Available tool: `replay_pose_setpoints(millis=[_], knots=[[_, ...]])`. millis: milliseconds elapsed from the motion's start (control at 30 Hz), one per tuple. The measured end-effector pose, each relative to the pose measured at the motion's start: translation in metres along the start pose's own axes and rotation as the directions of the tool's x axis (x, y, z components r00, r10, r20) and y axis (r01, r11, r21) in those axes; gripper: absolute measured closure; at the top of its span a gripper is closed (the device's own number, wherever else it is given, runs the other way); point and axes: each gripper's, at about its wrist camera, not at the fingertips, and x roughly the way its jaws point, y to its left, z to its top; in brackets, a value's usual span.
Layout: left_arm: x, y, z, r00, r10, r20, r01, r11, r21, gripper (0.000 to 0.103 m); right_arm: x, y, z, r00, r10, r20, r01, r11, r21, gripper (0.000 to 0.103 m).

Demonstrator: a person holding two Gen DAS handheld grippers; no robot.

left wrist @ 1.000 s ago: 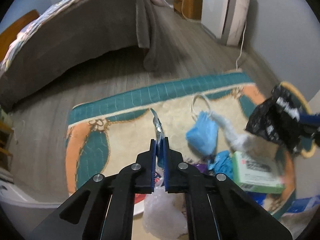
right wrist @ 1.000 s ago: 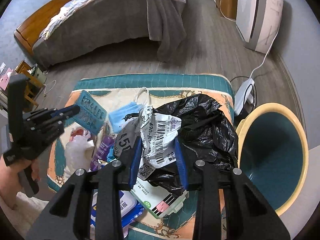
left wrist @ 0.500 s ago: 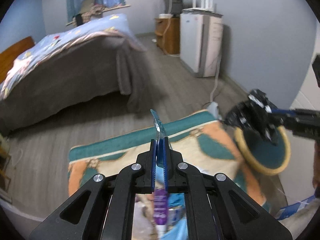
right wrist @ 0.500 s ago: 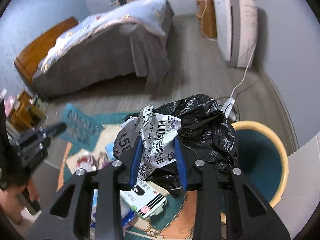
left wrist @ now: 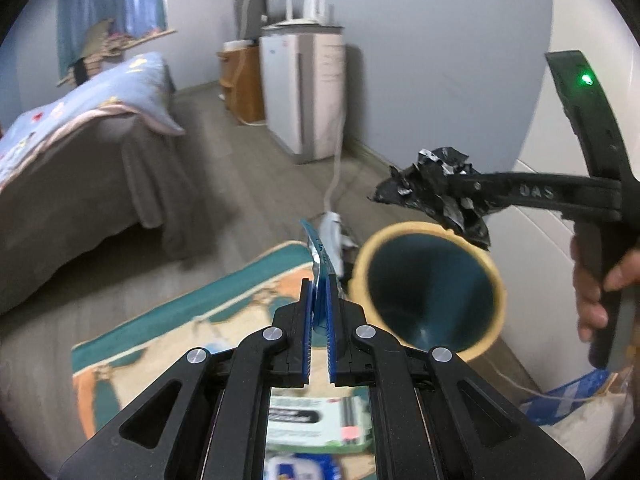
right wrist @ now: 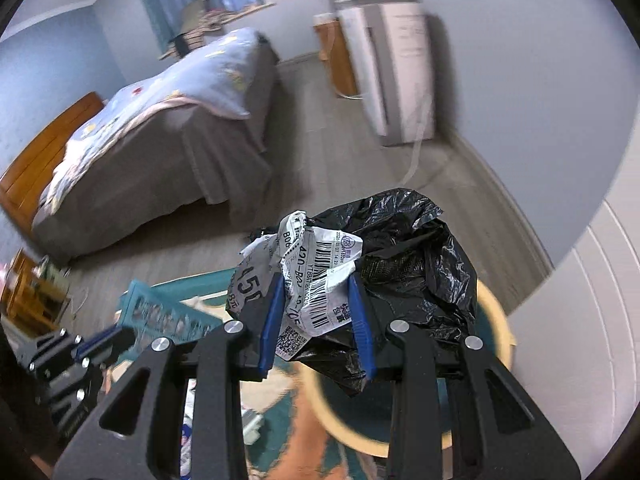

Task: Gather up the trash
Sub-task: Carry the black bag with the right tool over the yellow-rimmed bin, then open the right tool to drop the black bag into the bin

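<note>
From the left wrist camera, the left gripper (left wrist: 319,316) has its jaws pressed together on a thin blue blister pack (left wrist: 320,258), seen edge-on; the pack's long axis runs up and away from the jaws, tilting slightly left at its far end. Just right of the pack stands the bin (left wrist: 430,294), a round tub with a tan rim and a dark teal inside, its mouth open toward the camera. Above the bin's far rim, the right gripper (left wrist: 430,196) reaches in from the right, lying level and pointing left, clamped on a crumpled black bag (left wrist: 436,196). A rug (left wrist: 208,308) lies left of the bin, and a green and white box (left wrist: 316,424) sits on it below the jaws.

From the right wrist camera, the right gripper (right wrist: 316,312) has its jaws closed on the black bag (right wrist: 416,264) and its white shipping label (right wrist: 316,276). The wad hangs over the bin (right wrist: 502,336), whose rim shows below and to the right. The left gripper (right wrist: 116,338) is left of the bin, holding the pack (right wrist: 168,314) broadside, its long axis slanting down to the right.
</note>
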Motion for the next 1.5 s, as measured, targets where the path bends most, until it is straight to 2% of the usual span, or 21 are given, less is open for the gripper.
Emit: replay_pose_setpoints(millis=[167,433,633,767,900,967,1067,1167,1233,1333,1367,1500], knots=[[0.026,-0.033,0.003,0.998,-0.053,-0.028,0.055,0.997,0.054,0.096,0.015,-0.046,-0.006,0.996,-0.066,-0.06,0.072,0.992,0.105,0.071],[0.065,-0.063,0.008,0.99,-0.116,-0.084,0.122,0.991,0.062,0.096,0.05,-0.063,-0.022,0.966,-0.181,-0.183,0.201,0.975,0.099,0.071],[0.083,-0.075,0.013,0.989,-0.105,-0.1,0.117,0.986,0.117,0.096,0.046,-0.071,-0.024,0.967,-0.186,-0.172,0.21,0.968,0.135,0.068],[0.086,-0.075,0.015,0.989,-0.113,-0.095,0.122,0.987,0.102,0.094,0.047,-0.071,-0.025,0.964,-0.205,-0.172,0.228,0.966,0.125,0.064],[0.081,-0.072,0.013,0.989,-0.121,-0.084,0.129,0.988,0.084,0.079,0.047,-0.073,-0.025,0.964,-0.201,-0.176,0.225,0.966,0.129,0.06],[0.079,-0.068,0.012,0.99,-0.119,-0.078,0.125,0.99,0.072,0.07,0.047,-0.073,-0.025,0.965,-0.199,-0.173,0.222,0.967,0.128,0.052],[0.076,-0.064,0.011,0.991,-0.115,-0.069,0.119,0.992,0.048,0.06,0.046,-0.07,-0.025,0.965,-0.197,-0.171,0.22,0.968,0.121,0.046],[0.069,-0.058,0.007,0.992,-0.112,-0.05,0.114,0.993,0.026,0.044,0.047,-0.068,-0.024,0.966,-0.197,-0.169,0.217,0.97,0.113,0.038],[0.064,-0.055,0.004,0.995,-0.096,-0.034,0.097,0.995,0.024,0.026,0.045,-0.066,-0.024,0.966,-0.201,-0.164,0.22,0.97,0.104,0.031],[0.056,-0.048,0.001,0.996,-0.087,-0.017,0.087,0.996,-0.002,0.015,0.042,-0.06,-0.022,0.968,-0.205,-0.146,0.22,0.971,0.09,0.011],[0.055,-0.045,0.001,0.996,-0.083,-0.014,0.083,0.996,-0.01,0.013,0.04,-0.059,-0.021,0.968,-0.209,-0.139,0.222,0.971,0.084,0.008],[0.044,-0.035,0.0,0.999,-0.043,0.004,0.044,0.998,-0.043,0.008,0.034,-0.051,-0.02,0.968,-0.213,-0.13,0.223,0.972,0.071,0.006]])
